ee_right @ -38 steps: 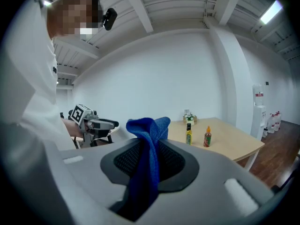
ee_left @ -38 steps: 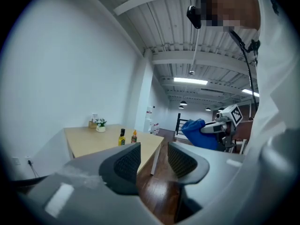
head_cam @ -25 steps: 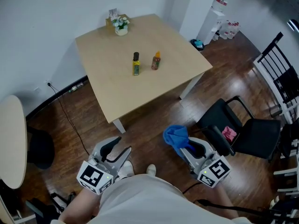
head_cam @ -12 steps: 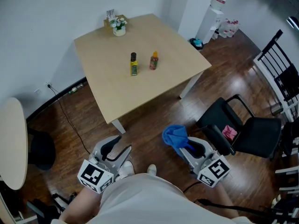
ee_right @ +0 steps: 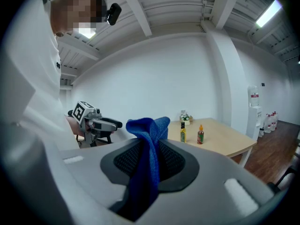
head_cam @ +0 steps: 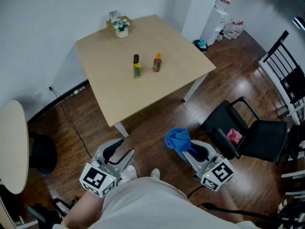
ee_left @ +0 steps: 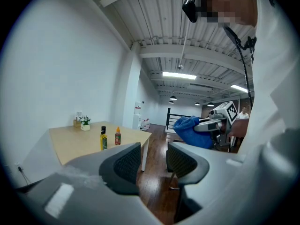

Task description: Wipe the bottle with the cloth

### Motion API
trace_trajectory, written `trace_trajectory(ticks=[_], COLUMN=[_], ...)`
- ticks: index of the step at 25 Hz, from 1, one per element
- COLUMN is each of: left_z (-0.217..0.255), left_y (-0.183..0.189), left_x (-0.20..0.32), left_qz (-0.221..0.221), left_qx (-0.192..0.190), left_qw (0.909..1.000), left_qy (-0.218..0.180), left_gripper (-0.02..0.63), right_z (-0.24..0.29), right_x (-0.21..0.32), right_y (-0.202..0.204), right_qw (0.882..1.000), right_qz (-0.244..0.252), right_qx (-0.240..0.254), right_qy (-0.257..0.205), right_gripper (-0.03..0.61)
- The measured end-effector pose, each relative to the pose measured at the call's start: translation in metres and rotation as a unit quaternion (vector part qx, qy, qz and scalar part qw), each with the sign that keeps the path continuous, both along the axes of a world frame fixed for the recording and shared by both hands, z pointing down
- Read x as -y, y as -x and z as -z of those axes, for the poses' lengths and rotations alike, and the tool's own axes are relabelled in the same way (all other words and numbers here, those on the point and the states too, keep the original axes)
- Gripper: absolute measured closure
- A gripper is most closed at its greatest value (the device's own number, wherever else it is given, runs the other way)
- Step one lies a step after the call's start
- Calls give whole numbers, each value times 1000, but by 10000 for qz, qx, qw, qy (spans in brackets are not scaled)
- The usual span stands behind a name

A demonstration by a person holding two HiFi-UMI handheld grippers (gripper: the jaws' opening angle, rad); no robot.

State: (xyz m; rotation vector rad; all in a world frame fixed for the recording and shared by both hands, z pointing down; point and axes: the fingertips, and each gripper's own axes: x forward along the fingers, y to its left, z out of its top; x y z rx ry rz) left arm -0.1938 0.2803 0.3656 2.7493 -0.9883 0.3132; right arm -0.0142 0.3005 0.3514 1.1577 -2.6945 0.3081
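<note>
Right now both grippers sit low and close to the person's body, over the wood floor (head_cam: 152, 113) and well apart from the table. The right gripper (head_cam: 191, 150) has its jaws clamped on the blue cloth (head_cam: 178, 138). The cloth is pinched between the pads, with a bunched lump sticking out past the tips and a tail hanging down behind them. The left gripper (head_cam: 120, 152) holds nothing. Its jaws are narrowly apart, with a slim gap between the black ribbed pads (ee_left: 125, 161) and only floor seen through it. Each gripper shows in the other's view; they are side by side and not touching.

A square wooden table (head_cam: 109, 46) stands ahead, next to the white wall. Two bottles stand upright near its middle, just beside each other and not touching. The yellow-green bottle (head_cam: 137, 66) with a black cap is on the left, and the smaller red bottle (head_cam: 157, 63) with an orange cap is on the right. Both are well apart from the grippers. A small white flower pot (head_cam: 121, 28) sits at the table's far edge, with a small box just behind it.

A black chair (head_cam: 252, 135) stands to the person's right, with a pink item (head_cam: 233, 136) on its seat; what it is, cannot tell. A white water dispenser (head_cam: 218, 18) stands in the far right corner. Part of a round table (head_cam: 12, 142) shows at the left edge. A black cable (head_cam: 66, 113) runs across the floor from the wall.
</note>
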Motion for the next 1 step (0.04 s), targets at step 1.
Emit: trace_trajectory(ticks=[1], left_z=[0], left_y=[0], left_x=[0], left_qz=[-2], left_qx=[6], left_qw=[10000], left_qy=[1], left_gripper=[422], right_z=[0], right_x=[0], right_y=[0], right_qw=[10000], right_qz=[4], right_qx=[-4], right_qy=[0], right_gripper=[482])
